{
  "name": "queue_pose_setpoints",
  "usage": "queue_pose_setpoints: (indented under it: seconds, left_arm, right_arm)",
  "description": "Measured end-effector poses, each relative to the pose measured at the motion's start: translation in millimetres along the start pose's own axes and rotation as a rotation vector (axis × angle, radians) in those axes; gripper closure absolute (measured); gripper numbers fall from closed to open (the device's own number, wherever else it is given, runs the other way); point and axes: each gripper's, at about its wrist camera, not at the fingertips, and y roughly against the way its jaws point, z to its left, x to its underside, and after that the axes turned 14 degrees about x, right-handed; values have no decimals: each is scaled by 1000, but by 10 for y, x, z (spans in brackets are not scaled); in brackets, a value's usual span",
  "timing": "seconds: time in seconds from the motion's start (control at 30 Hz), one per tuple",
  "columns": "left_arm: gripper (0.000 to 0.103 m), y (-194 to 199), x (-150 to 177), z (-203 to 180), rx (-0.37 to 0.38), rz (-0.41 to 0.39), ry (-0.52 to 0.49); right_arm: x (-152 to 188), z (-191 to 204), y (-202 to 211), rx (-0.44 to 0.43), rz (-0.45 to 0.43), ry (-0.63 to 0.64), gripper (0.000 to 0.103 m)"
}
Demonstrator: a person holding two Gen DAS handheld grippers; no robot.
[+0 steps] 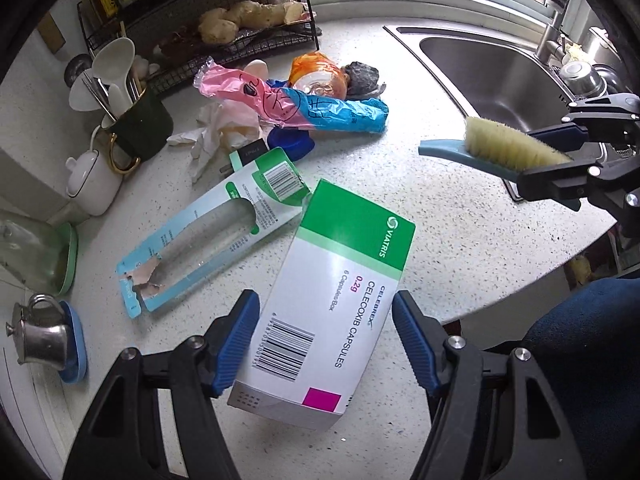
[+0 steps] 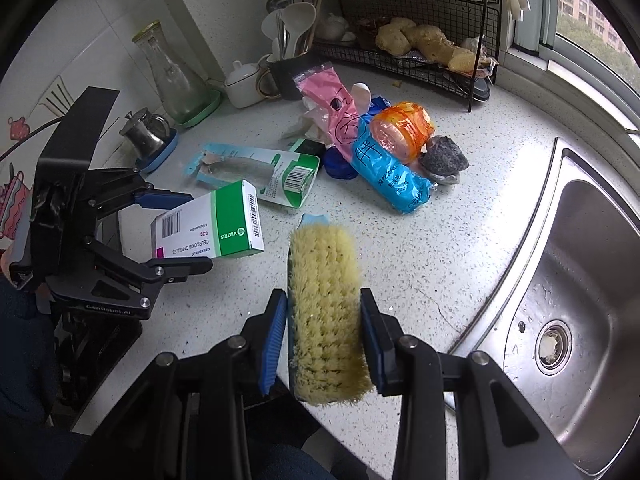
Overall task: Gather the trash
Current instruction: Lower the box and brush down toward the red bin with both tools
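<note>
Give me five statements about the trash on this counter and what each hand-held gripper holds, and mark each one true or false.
1. The left hand-held gripper holds a white and green medicine box. True.
2. The right hand-held gripper is empty. False: it is shut on a scrub brush with yellow bristles.
3. A torn green and blue cardboard package lies flat on the counter. True.
4. The pink and blue plastic bag lies in the sink. False: it lies on the counter, beside the sink.
5. The orange wrapper sits on the wire rack. False: it is on the counter among the trash.
</note>
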Motion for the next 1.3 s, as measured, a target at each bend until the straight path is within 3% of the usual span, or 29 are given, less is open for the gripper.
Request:
queue_pose_setpoints:
  seconds: [0.47, 0.63, 1.0, 1.3]
  left_arm:
    - [36, 331, 485, -1183, -60, -61, 11]
    - [36, 292, 772, -1635, -77, -40, 42]
    - [36, -49, 1298, -2261, -28, 30, 123]
    - [36, -417, 1513, -2308, 44, 108, 171]
  right_arm:
    - [800, 78, 575, -40, -87, 49, 69]
    - [1148, 84, 742, -82, -96, 60, 70]
    - [1836, 133, 749, -104, -16, 107, 70]
    - [2049, 227, 443, -91, 92, 97, 70]
